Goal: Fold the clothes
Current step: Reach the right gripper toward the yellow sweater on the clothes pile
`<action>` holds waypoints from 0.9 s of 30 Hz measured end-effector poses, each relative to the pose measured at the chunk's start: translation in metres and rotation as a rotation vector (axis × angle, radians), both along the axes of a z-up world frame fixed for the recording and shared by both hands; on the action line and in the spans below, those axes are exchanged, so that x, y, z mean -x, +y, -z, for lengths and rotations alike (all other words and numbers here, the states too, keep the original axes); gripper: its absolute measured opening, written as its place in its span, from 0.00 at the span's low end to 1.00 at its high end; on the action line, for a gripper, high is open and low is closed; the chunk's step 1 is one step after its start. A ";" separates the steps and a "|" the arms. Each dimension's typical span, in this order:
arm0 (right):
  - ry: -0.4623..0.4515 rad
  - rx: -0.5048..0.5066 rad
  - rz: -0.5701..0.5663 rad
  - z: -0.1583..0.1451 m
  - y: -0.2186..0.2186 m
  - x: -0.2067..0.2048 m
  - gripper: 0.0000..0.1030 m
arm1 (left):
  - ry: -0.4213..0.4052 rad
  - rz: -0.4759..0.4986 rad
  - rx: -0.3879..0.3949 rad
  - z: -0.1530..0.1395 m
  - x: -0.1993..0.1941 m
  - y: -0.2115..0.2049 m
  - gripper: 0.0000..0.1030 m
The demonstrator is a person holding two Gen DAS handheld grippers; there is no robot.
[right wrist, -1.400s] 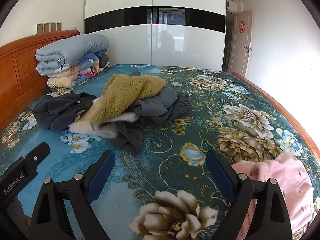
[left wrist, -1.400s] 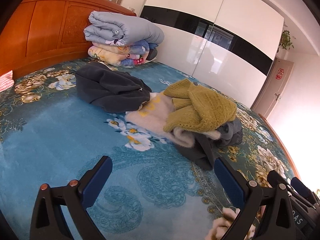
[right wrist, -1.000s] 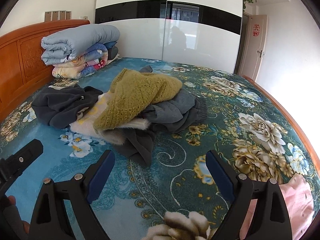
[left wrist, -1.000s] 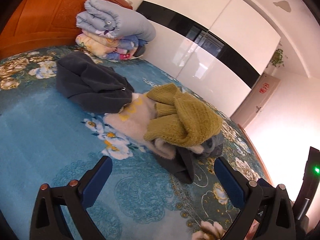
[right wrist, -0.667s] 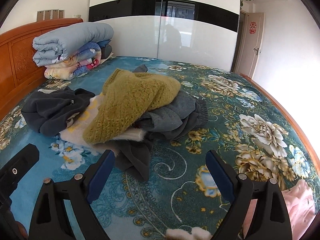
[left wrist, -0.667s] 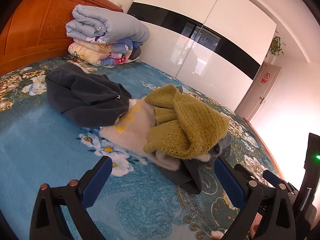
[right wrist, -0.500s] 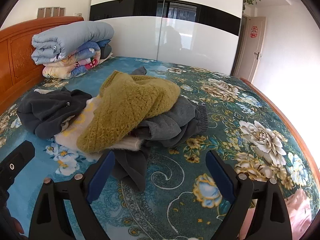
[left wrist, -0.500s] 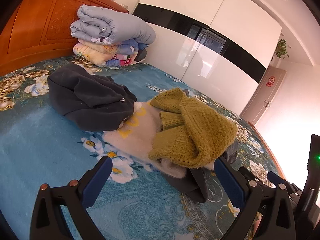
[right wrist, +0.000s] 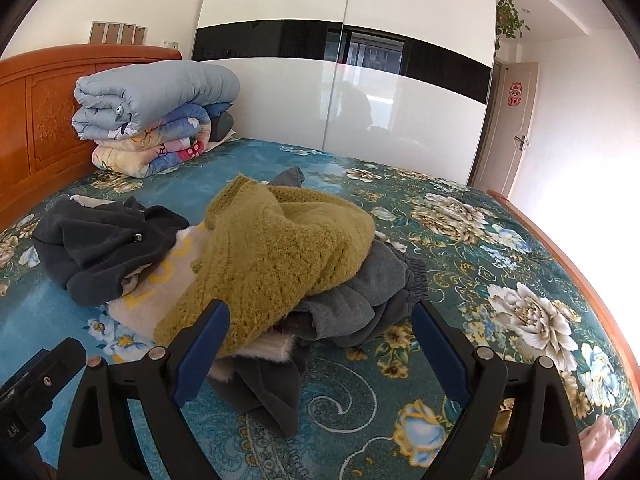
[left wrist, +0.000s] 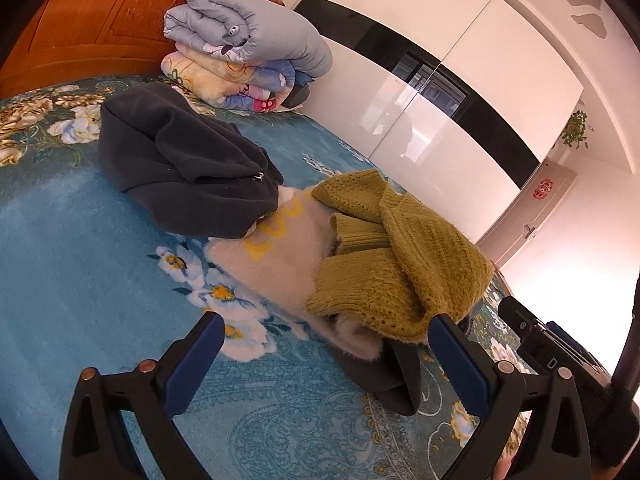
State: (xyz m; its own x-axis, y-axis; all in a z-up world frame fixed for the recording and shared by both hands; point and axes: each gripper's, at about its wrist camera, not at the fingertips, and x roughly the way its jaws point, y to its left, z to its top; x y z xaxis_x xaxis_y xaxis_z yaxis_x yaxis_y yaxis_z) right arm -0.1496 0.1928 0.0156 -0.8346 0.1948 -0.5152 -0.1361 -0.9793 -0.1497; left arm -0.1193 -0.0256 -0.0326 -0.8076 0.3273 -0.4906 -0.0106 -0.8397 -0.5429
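Both grippers — left gripper (left wrist: 322,354) and right gripper (right wrist: 320,338) — hover with jaws released, empty, aimed at the heap mid-bed (right wrist: 460,280), apparently to pick a garment. Four garments are countable: olive knit sweater (right wrist: 280,248) topmost, cream top (left wrist: 288,256), dark fleece (left wrist: 180,168), grey trousers (right wrist: 360,296) — none folded.

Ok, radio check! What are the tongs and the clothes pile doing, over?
Left tongs open, empty. Right tongs open, empty. Green sweater tops the unfolded pile on the bed. Nothing blocking.
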 end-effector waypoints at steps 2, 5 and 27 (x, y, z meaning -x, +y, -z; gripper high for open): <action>-0.007 -0.001 -0.013 0.001 -0.004 0.003 0.90 | -0.011 -0.011 -0.005 0.004 0.002 -0.004 1.00; -0.022 0.000 -0.037 0.004 -0.011 0.006 0.90 | -0.040 -0.031 -0.005 0.010 0.005 -0.009 1.00; -0.229 -0.050 -0.135 0.014 -0.051 0.044 0.90 | -0.130 -0.010 -0.085 0.033 0.019 -0.016 1.00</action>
